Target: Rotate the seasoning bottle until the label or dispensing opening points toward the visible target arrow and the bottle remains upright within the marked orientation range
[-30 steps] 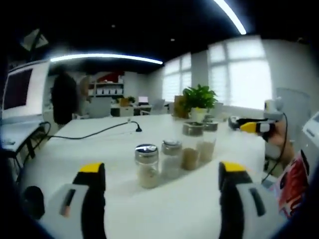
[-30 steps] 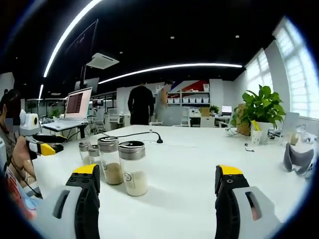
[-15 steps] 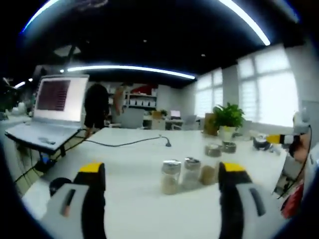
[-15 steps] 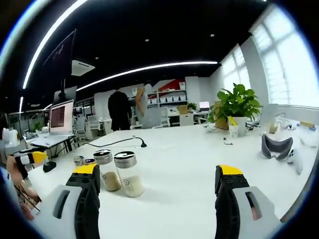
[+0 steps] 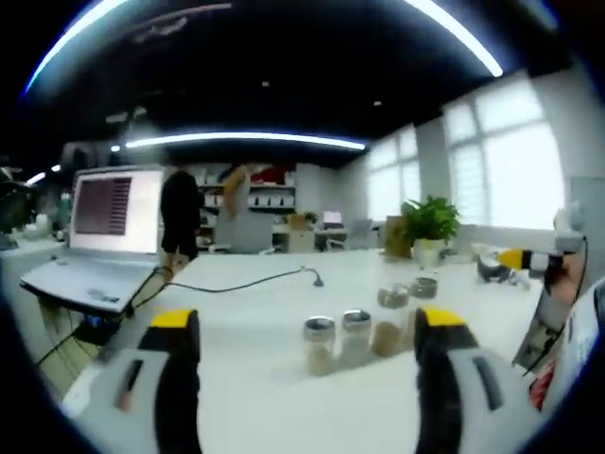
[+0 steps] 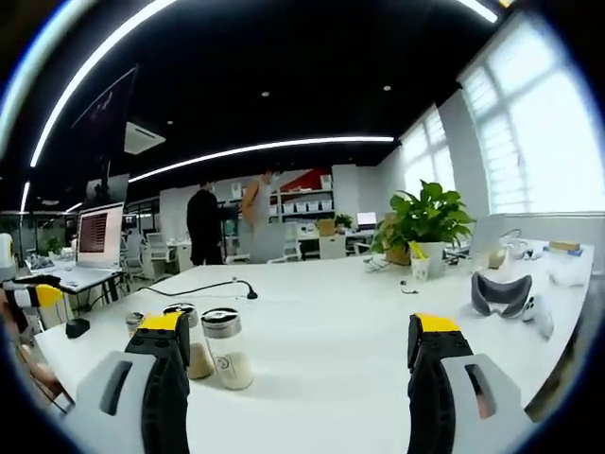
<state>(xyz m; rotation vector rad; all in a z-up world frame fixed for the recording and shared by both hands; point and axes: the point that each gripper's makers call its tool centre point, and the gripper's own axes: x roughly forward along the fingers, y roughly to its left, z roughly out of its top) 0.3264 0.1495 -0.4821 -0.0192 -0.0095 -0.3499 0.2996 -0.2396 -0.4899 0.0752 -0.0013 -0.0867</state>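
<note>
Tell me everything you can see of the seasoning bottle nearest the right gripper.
The seasoning bottle is a small clear jar, glass or plastic by its look, with a shiny metal cap. Pale powder fills roughly its lower half, and a small round mark shows on its side. It stands upright on the white table, close beside a second bottle holding browner powder; whether they touch is unclear. The right gripper is open and apart from it, the bottle just inside its left jaw in the right gripper view.
</note>
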